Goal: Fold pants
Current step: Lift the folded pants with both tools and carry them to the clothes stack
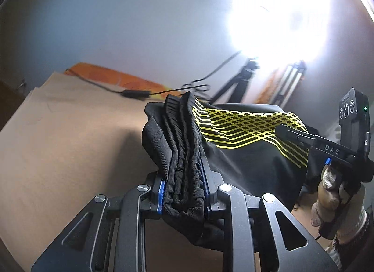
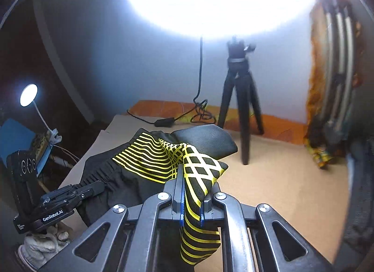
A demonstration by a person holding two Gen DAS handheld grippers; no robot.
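Note:
The pants (image 1: 245,155) are black with a yellow line pattern and hang stretched between my two grippers above the tan table (image 1: 58,143). My left gripper (image 1: 183,192) is shut on the bunched elastic waistband. My right gripper (image 2: 191,201) is shut on a yellow-patterned edge of the pants (image 2: 201,173). The right gripper also shows in the left wrist view (image 1: 294,136), clamped on the far side of the cloth. The left gripper shows in the right wrist view (image 2: 93,189), at the waistband.
A black tripod (image 2: 240,99) stands at the back of the table (image 2: 280,178) under a very bright ring light (image 2: 210,3). A black cable with an inline box (image 2: 164,122) lies by the orange cloth (image 2: 163,108). A small desk lamp (image 2: 29,95) shines at the left.

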